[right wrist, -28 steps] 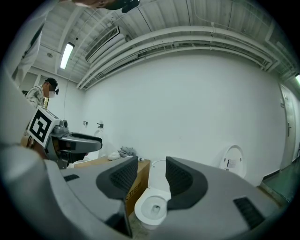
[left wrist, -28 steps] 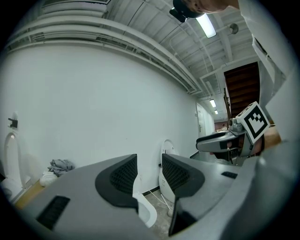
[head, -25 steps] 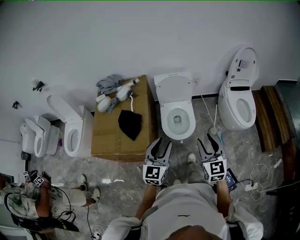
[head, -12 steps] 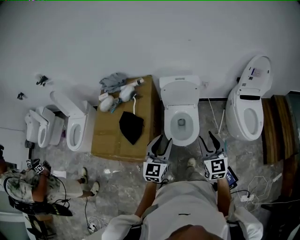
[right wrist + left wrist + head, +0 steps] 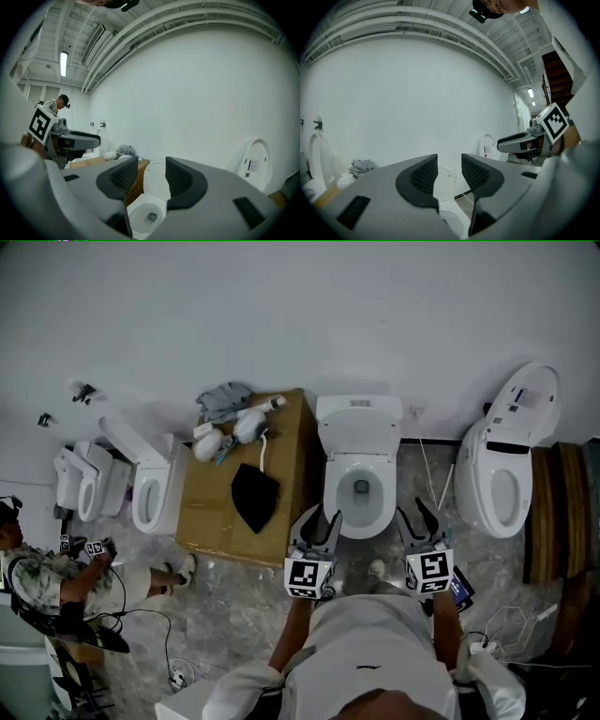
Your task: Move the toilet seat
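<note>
1. Toilet seat (image 5: 360,430) seems raised and stands ahead, between both grippers' jaws.
2. Left gripper (image 5: 324,518) and right gripper (image 5: 417,514) have come nearer and now flank the bowl (image 5: 380,502); their jaws are pressed together, empty.
3. Reaching the seat looks possible next.

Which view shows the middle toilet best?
Head view: the whole middle toilet from above, lid raised. Right gripper view shows bowl and lid only in part, the sides hidden. Left gripper view catches just a sliver.
</note>
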Available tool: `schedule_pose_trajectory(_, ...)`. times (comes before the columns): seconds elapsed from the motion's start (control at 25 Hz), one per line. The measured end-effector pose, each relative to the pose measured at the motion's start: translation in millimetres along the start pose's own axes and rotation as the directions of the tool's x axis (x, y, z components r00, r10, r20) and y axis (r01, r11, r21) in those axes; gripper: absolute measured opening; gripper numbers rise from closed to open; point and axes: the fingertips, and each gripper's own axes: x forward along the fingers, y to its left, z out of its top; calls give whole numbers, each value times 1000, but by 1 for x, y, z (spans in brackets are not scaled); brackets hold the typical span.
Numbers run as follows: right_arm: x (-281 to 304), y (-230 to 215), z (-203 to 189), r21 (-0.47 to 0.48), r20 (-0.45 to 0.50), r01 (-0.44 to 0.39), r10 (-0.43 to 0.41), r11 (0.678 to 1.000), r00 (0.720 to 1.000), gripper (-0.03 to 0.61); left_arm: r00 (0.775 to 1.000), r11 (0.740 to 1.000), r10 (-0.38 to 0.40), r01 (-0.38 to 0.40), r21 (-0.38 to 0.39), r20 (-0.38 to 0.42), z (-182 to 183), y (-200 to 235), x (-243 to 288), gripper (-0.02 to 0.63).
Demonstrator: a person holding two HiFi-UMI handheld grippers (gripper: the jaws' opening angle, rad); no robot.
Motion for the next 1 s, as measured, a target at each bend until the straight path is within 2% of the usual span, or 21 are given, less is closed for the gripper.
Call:
schedule_pose_trajectory(0.28, 33, -30, -16, 26, -33, -43, 43, 999, 999, 201, 998, 999, 45, -45, -2, -41, -13, 5, 42, 175)
schedule_pose_trajectory(0.56, 53, -38, -17, 41, -32, -66, 67, 997, 997, 199, 998, 999, 47, -47, 5, -52, -15, 8, 62, 173)
schedule_pose_trajectory(0.8, 67, -34, -24, 48, -60, -54, 57, 997, 997, 199, 997, 1000, 21, -22, -19, -71, -27, 19, 72, 173)
schedule_pose_trajectory(1.0, 101, -36, -57, 85, -136, -20, 31, 996, 990, 199, 992, 998, -14, 7, -58, -129, -63, 44, 99, 173)
